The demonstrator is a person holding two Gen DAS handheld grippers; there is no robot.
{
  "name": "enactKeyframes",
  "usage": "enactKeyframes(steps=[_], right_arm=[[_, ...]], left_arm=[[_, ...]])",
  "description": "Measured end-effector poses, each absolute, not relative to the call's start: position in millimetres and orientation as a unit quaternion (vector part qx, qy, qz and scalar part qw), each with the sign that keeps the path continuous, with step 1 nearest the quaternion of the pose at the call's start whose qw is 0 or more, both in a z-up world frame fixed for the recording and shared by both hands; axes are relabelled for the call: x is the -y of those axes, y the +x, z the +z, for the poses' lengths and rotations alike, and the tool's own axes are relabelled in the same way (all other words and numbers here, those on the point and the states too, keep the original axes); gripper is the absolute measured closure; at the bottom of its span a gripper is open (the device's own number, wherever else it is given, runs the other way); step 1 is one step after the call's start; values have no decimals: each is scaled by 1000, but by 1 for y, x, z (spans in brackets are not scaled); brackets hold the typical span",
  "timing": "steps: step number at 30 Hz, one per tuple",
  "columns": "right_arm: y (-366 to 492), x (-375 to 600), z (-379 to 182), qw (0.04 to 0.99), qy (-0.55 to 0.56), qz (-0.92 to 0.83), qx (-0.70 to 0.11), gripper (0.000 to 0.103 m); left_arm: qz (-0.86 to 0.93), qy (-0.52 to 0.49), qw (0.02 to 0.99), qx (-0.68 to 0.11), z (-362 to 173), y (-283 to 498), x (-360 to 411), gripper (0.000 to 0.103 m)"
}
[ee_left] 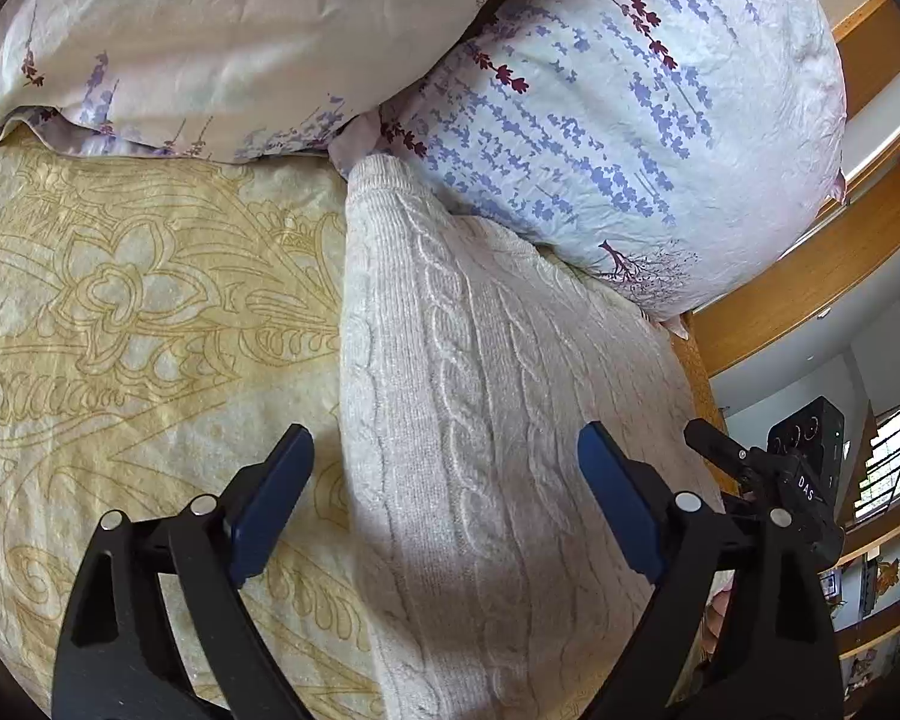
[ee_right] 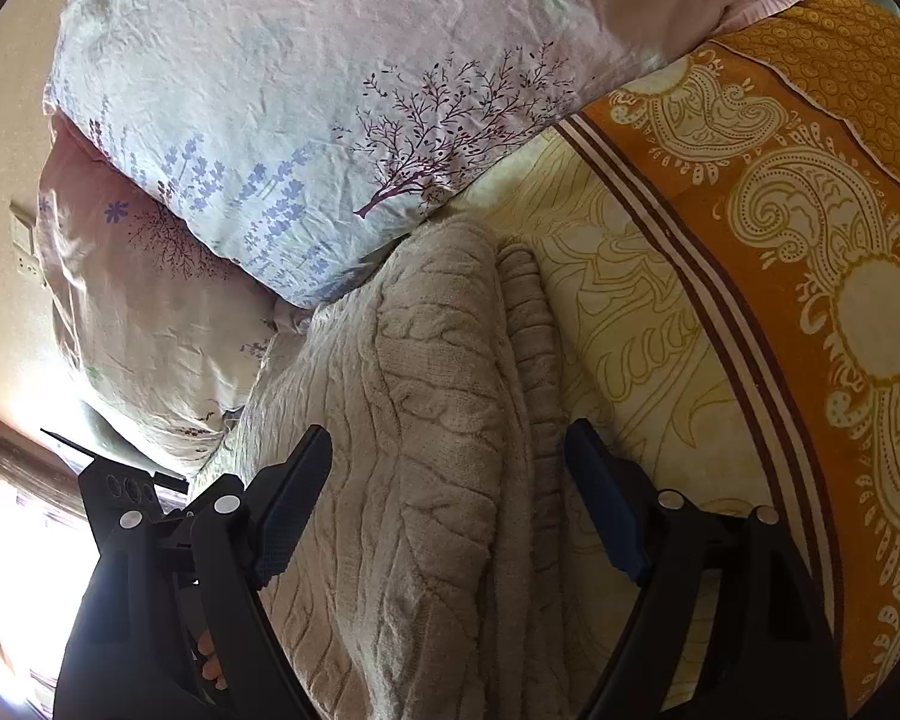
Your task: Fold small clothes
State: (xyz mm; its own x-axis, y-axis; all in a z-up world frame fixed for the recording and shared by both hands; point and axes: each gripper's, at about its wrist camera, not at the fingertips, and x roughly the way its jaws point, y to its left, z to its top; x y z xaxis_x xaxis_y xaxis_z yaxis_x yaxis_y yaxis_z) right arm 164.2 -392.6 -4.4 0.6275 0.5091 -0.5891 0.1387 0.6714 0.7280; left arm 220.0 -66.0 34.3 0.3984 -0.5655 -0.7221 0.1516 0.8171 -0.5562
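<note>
In the left wrist view a yellow patterned bedspread (ee_left: 120, 312) is seen at the left, and a cream cable-knit sweater (ee_left: 480, 396) is laid on it, running from the near edge to the far pillows. The left hand-held gripper (ee_left: 444, 462) is held over the sweater with its blue pads well apart; the left pad is above the bedspread, the right pad above the knit, and nothing is clamped. A pale pillow (ee_left: 198, 42) is seen at the far left and a lavender-printed pillow (ee_left: 630, 120) at the far right, its near edge touching the sweater. At the right a wooden bed frame (ee_left: 810, 276) is seen. In the right wrist view the right hand-held gripper (ee_right: 450, 468) is likewise spread wide, straddling the folded sweater (ee_right: 426, 420) without pressing it. An orange paisley border (ee_right: 810, 276) of the bedspread is seen at the right
</note>
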Motion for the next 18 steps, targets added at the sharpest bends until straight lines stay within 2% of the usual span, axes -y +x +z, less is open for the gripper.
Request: enactKeyframes(steps=[3, 5, 9, 13, 17, 18], right_arm=[[165, 389, -3, 819, 377, 114, -418, 22], [167, 386, -3, 818, 374, 118, -421, 25], [172, 383, -10, 803, 395, 136, -424, 36], [173, 389, -24, 770, 451, 166, -420, 62], [173, 387, -27, 754, 479, 195, -405, 65], [173, 385, -26, 750, 486, 208, -397, 66]], left_arm=[[-237, -221, 800, -505, 30, 222, 69, 27], [-235, -228, 800, -503, 29, 223, 71, 27], [-237, -239, 798, -501, 26, 225, 69, 31], [-243, -286, 780, -501, 18, 225, 55, 44], [-253, -316, 773, -488, 16, 223, 45, 62], [-257, -321, 772, -485, 17, 222, 42, 64]])
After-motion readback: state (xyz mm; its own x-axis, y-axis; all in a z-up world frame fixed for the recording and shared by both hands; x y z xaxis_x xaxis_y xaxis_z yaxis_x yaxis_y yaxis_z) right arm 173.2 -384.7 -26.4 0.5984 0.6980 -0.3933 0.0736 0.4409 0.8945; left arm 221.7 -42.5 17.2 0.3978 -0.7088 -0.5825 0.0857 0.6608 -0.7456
